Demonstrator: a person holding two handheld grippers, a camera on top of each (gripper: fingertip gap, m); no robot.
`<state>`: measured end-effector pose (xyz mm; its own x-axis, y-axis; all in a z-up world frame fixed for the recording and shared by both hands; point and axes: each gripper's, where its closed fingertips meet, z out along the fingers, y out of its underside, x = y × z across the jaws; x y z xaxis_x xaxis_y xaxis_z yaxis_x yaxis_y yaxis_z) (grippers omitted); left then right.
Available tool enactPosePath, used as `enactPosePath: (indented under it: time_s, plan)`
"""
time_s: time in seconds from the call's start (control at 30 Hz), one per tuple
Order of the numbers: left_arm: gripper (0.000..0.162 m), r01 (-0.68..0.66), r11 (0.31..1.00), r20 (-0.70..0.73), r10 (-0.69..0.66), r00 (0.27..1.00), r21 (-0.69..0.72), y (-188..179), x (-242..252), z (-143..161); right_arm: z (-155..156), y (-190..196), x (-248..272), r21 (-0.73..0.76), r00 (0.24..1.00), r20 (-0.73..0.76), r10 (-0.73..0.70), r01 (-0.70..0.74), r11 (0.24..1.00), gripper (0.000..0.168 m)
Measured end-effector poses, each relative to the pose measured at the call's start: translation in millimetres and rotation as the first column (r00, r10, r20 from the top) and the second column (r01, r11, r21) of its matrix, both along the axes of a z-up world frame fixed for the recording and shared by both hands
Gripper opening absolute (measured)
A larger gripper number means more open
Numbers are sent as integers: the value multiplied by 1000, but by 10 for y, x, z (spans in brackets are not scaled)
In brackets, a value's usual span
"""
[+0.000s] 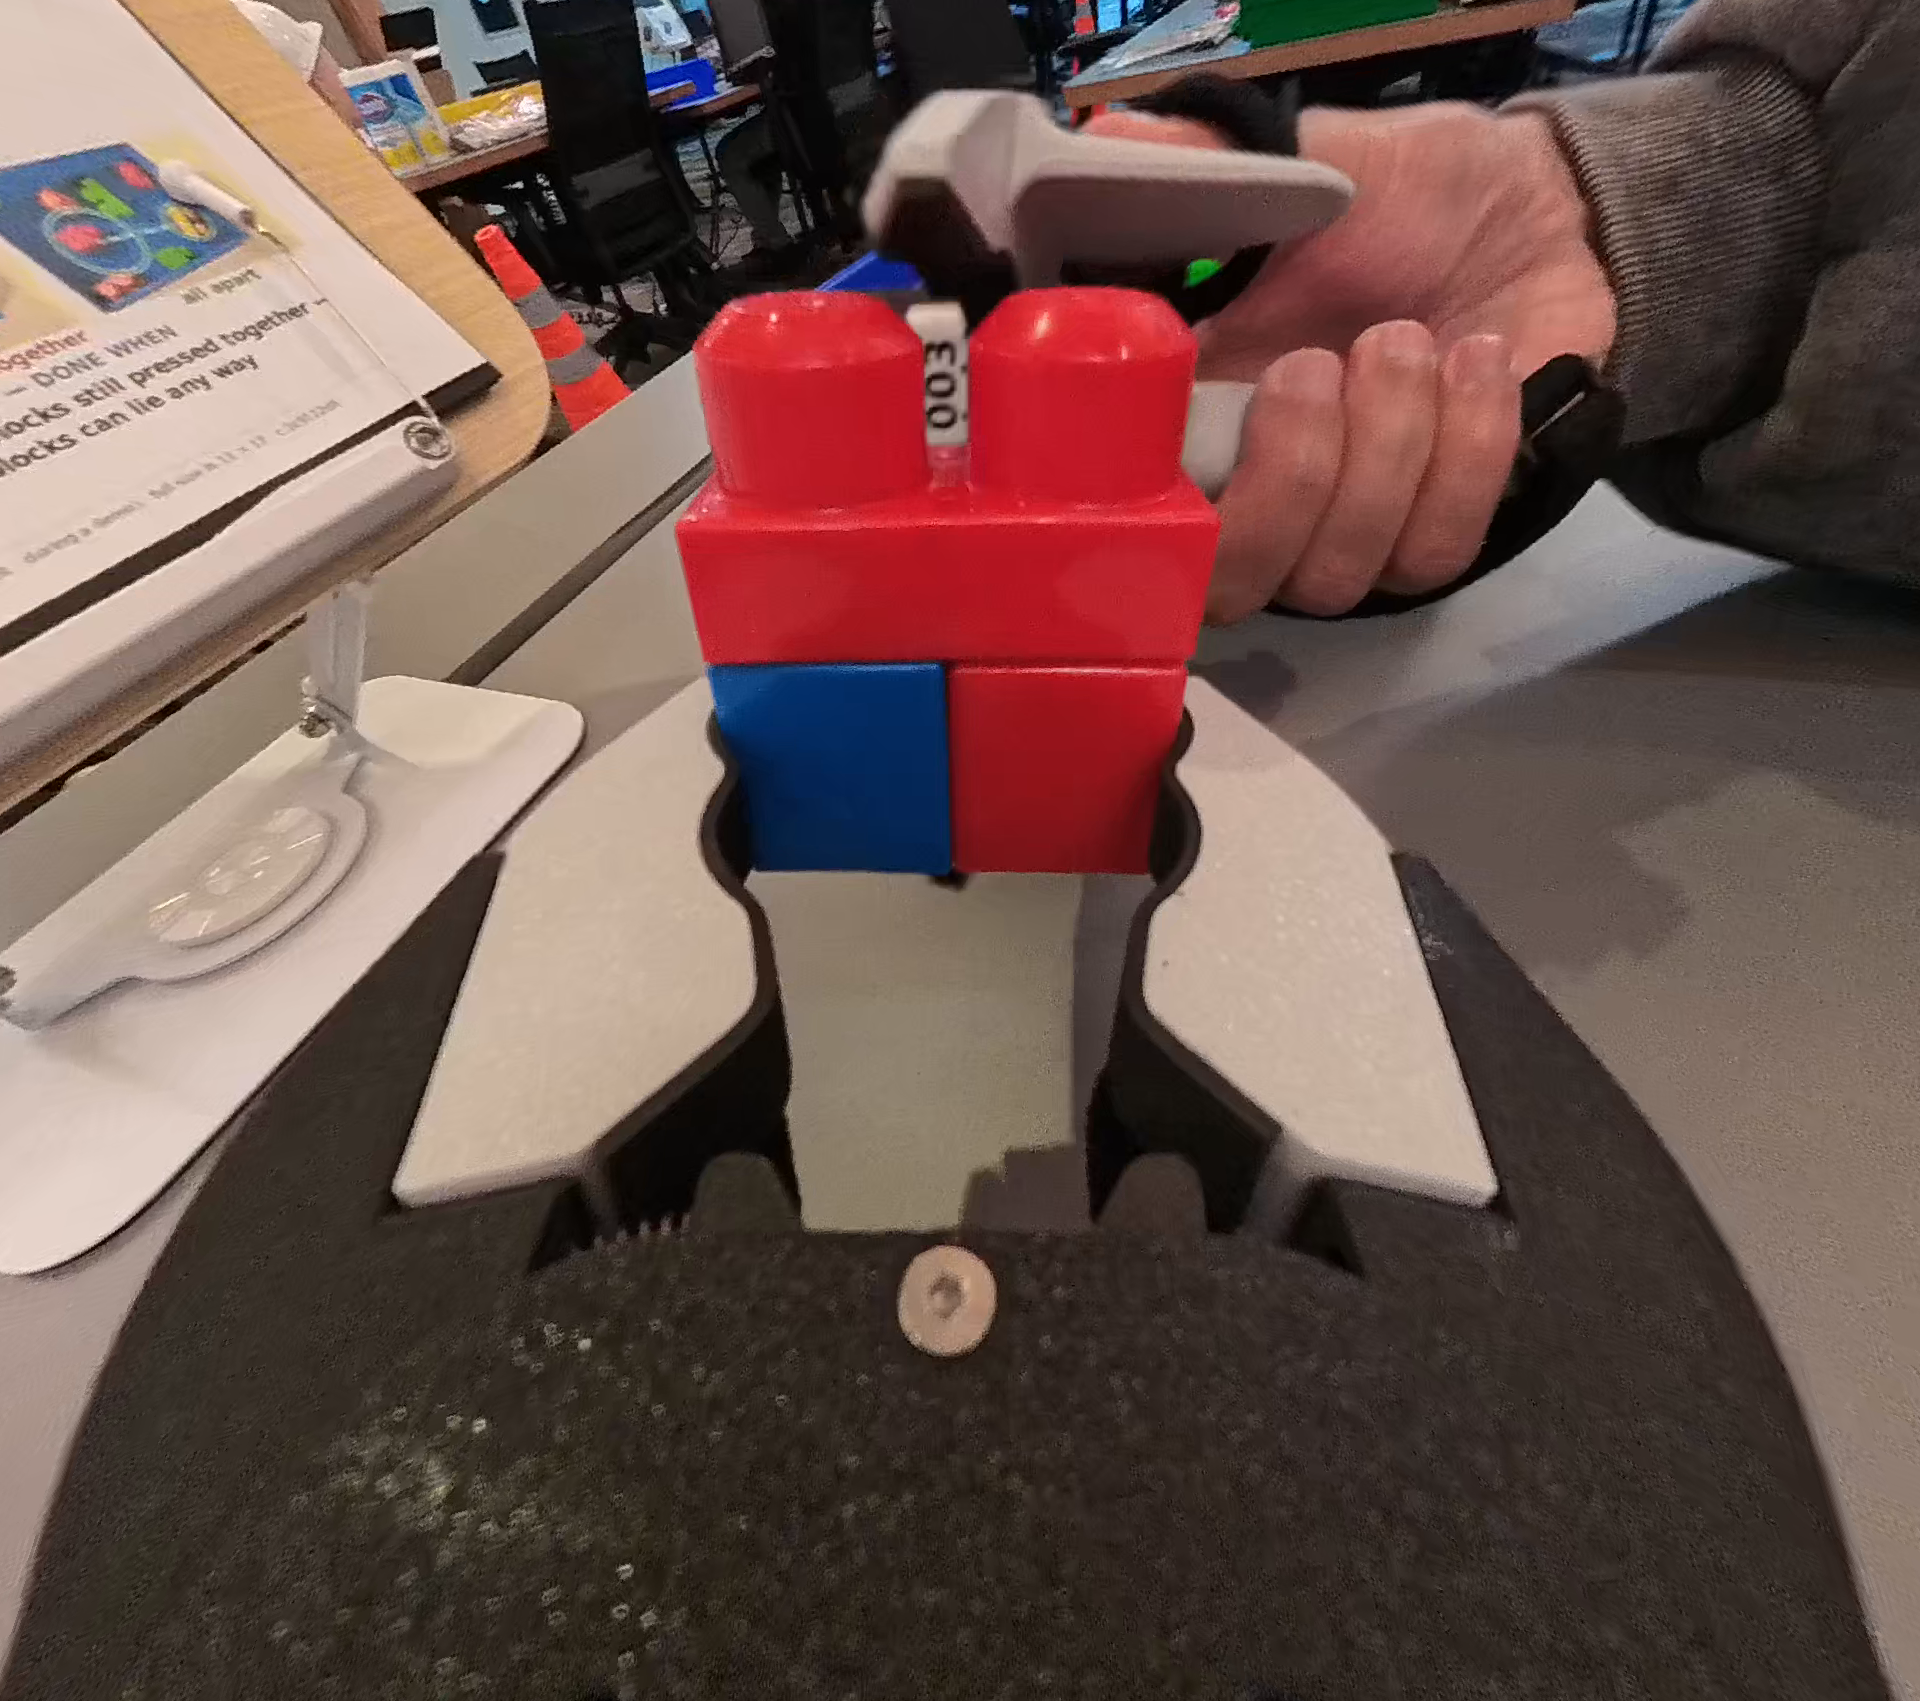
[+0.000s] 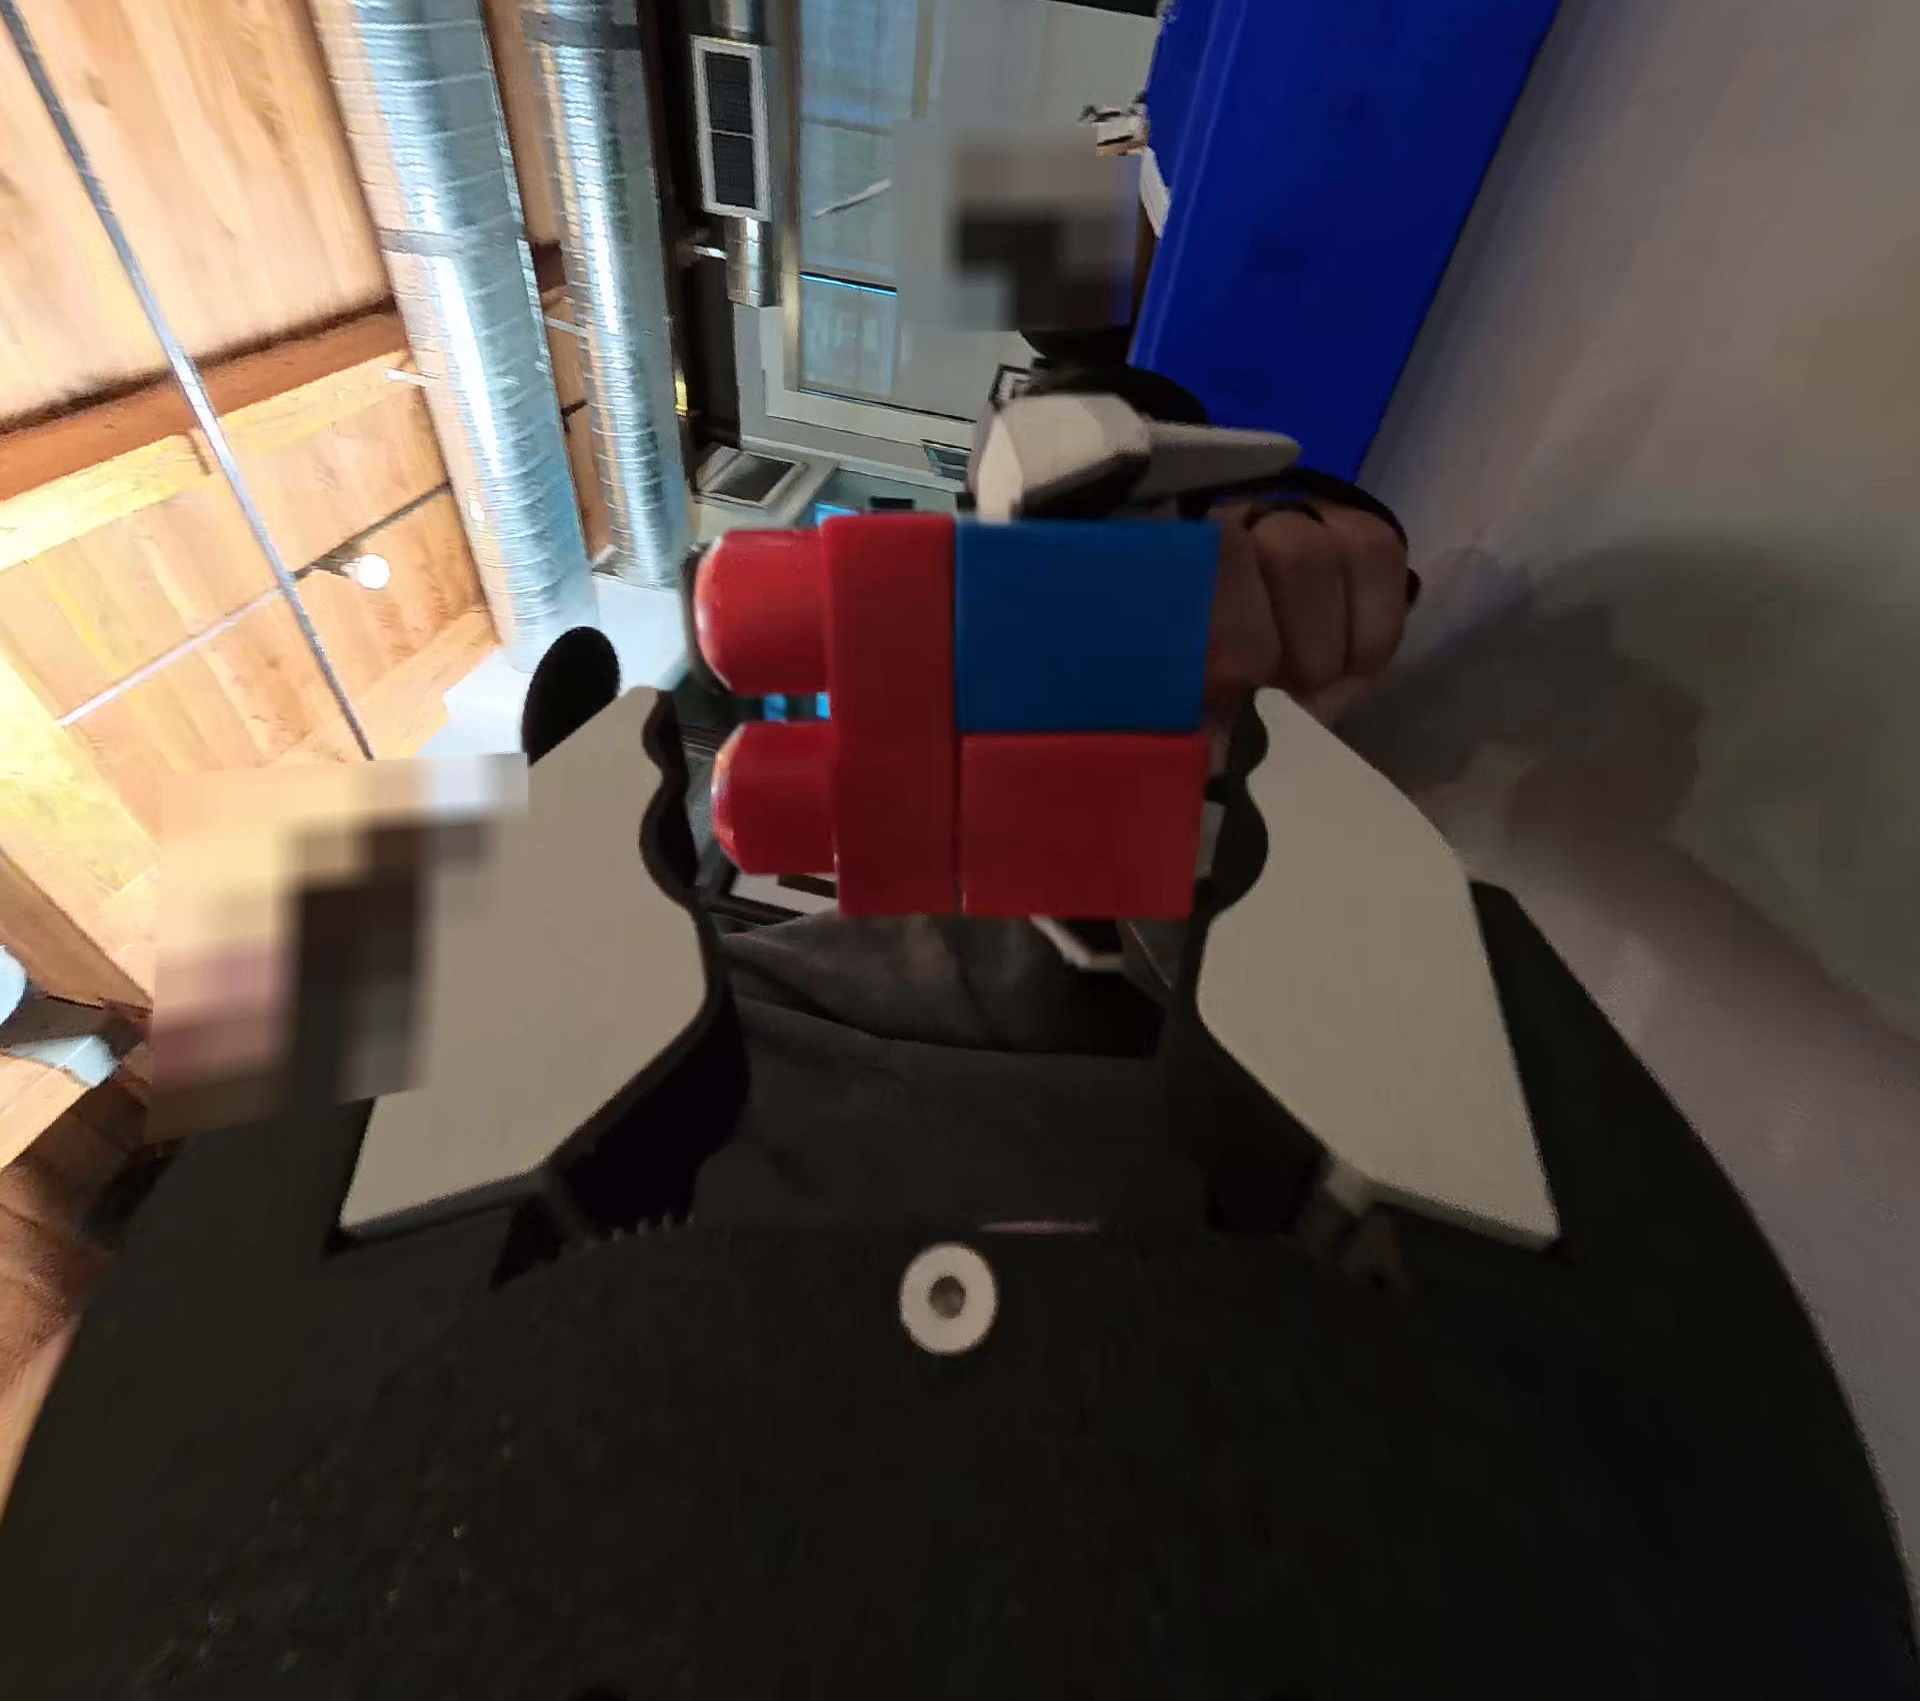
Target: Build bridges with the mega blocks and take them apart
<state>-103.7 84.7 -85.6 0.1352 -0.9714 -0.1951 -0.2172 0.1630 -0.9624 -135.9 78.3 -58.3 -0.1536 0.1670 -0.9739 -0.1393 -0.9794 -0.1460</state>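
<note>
The left hand-held gripper (image 1: 948, 794) is clamped on the lower pair of a small bridge: its fingers (image 1: 613, 913) press from either side on a blue block (image 1: 836, 763) and a red block (image 1: 1060, 763) standing side by side, held just above the grey counter (image 1: 1558, 820). A wider red top block (image 1: 945, 581) with two round studs spans both of them. Behind it the right hand-held gripper (image 1: 961, 269) reaches in from the far side, gripped by a hand (image 1: 1423, 363) in a grey sleeve. In the right wrist view, which is rolled sideways and blurred, that gripper's fingers (image 2: 1340, 882) flank the same stack and seem to close across the top block and the lower red one, though contact is hard to confirm. To the left a white stand (image 1: 343, 778) carries an instruction sheet (image 1: 156, 321).
</note>
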Motion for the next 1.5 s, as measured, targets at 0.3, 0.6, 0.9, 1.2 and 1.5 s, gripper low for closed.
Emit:
enactPosePath:
  time_s: [0.3, 0.6, 0.9, 1.2, 1.5]
  plan:
    - [75, 20, 1000, -10, -20, 1000, 10, -30, 34, -48, -78, -116, -25, 59, 995, 77, 57, -62, 996, 97]
    - [75, 55, 998, 17, -54, 998, -24, -68, 46, -40, -69, -147, -15, 51, 996, 29, 79, -80, 996, 96]
    - [75, 79, 996, 37, -77, 996, -41, -114, 55, -18, -49, -185, -15, 46, 996, 11, 93, -94, 995, 96]
    - [74, -51, 998, -97, 48, 994, -24, 79, 34, -189, -112, -22, 172, 134, 935, 352, -35, -14, 991, 99]
    - [74, -165, 986, -244, 153, 958, -32, 259, 12, -441, -362, 220, 327, 391, 399, 860, -318, -117, 913, 79]
